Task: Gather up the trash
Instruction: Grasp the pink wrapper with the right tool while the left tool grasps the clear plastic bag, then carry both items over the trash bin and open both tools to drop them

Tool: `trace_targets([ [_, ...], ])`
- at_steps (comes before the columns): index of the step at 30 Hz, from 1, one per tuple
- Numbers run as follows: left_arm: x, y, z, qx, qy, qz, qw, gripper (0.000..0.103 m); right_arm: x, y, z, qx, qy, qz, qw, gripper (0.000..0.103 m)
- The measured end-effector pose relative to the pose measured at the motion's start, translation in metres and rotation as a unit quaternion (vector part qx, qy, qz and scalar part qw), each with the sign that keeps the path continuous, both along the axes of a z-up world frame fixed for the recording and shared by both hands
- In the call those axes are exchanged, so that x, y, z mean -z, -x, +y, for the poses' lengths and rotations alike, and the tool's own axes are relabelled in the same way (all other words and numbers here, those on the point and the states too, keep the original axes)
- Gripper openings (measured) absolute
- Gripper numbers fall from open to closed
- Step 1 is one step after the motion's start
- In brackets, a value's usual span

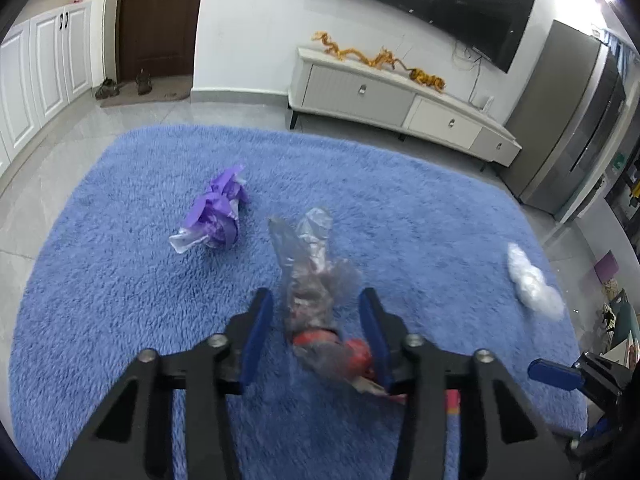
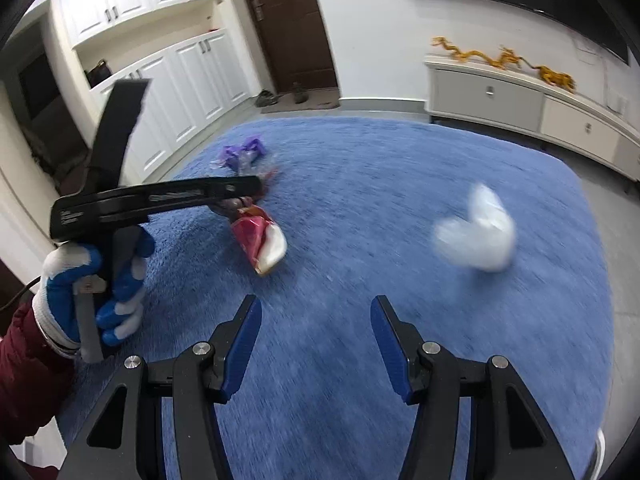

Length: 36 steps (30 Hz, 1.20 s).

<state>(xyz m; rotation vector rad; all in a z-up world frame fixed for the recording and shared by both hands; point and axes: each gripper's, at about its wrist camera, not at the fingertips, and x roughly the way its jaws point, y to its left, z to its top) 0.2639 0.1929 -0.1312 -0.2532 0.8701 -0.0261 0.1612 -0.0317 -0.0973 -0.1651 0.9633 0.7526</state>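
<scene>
The red snack wrapper (image 1: 320,320) lies on the blue rug (image 1: 120,300), between my left claw (image 1: 316,336) pads, which don't yet clamp it. My right claw (image 2: 316,344) hangs released, nearer the white wad (image 2: 476,236), probably my next pick. The purple wrapper (image 1: 216,216) lies farther left.

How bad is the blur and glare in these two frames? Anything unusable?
Left wrist: clear wrapper between the left claw's fingers is motion-smeared; purple wrapper and rug stay fairly sharp; ceiling lights glare off the TV. Right wrist: white wad and the rug near the right claw streak heavily; red wrapper is readable. Both: strong fisheye bending, dark corners.
</scene>
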Motion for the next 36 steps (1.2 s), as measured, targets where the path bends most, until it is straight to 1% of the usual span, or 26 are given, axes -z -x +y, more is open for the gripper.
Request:
trace_targets([
  [2,0.005,-0.003,0.006,-0.006,0.004,0.003,1.0000,0.034,0.005,-0.005,0.014,-0.015,0.001,0.003,1.000,0.054],
  [3,0.006,-0.003,0.008,-0.007,0.003,0.000,1.0000,0.031,0.007,-0.006,0.019,-0.022,0.002,0.004,1.000,0.054],
  [5,0.007,-0.001,0.010,-0.005,0.001,-0.006,1.0000,0.028,0.011,-0.010,0.033,-0.035,0.003,0.006,0.999,0.054],
  [8,0.009,0.003,0.015,-0.009,0.013,-0.012,0.9998,0.022,0.017,-0.014,0.049,-0.050,0.003,0.009,0.999,0.054],
  [12,0.011,0.006,0.023,-0.013,0.034,-0.017,0.9992,0.020,0.023,-0.027,0.062,-0.054,-0.003,0.017,0.998,0.054],
  [19,0.008,0.014,0.025,-0.019,0.034,-0.022,0.9990,0.020,0.028,-0.041,0.079,-0.049,-0.009,0.021,0.999,0.054],
  [20,0.008,0.017,0.025,-0.020,0.034,-0.023,0.9990,0.020,0.028,-0.043,0.080,-0.049,-0.009,0.021,0.999,0.053],
  [21,0.007,0.019,0.026,-0.022,0.033,-0.024,0.9989,0.020,0.029,-0.043,0.082,-0.050,-0.008,0.021,0.998,0.047],
  [22,0.007,0.023,0.027,-0.023,0.033,-0.024,0.9989,0.020,0.030,-0.043,0.083,-0.052,-0.006,0.021,0.998,0.045],
  [23,0.006,0.026,0.027,-0.023,0.031,-0.025,0.9989,0.020,0.029,-0.041,0.084,-0.054,-0.006,0.019,0.998,0.039],
  [24,0.005,0.031,0.026,-0.023,0.029,-0.026,0.9990,0.020,0.029,-0.040,0.084,-0.057,-0.007,0.018,0.998,0.036],
  [26,0.001,0.038,0.023,-0.020,0.025,-0.027,0.9991,0.020,0.029,-0.036,0.083,-0.059,-0.006,0.014,0.998,0.034],
  [29,-0.005,0.050,0.017,-0.016,0.012,-0.031,0.9993,0.019,0.028,-0.028,0.078,-0.057,-0.009,0.015,0.998,0.033],
  [33,-0.009,0.071,0.011,-0.015,0.015,-0.032,0.9993,0.019,0.026,-0.015,0.064,-0.048,-0.014,0.018,0.999,0.032],
  [36,-0.014,0.082,0.004,-0.012,0.009,-0.033,0.9993,0.019,0.023,-0.003,0.053,-0.040,-0.017,0.017,0.999,0.032],
])
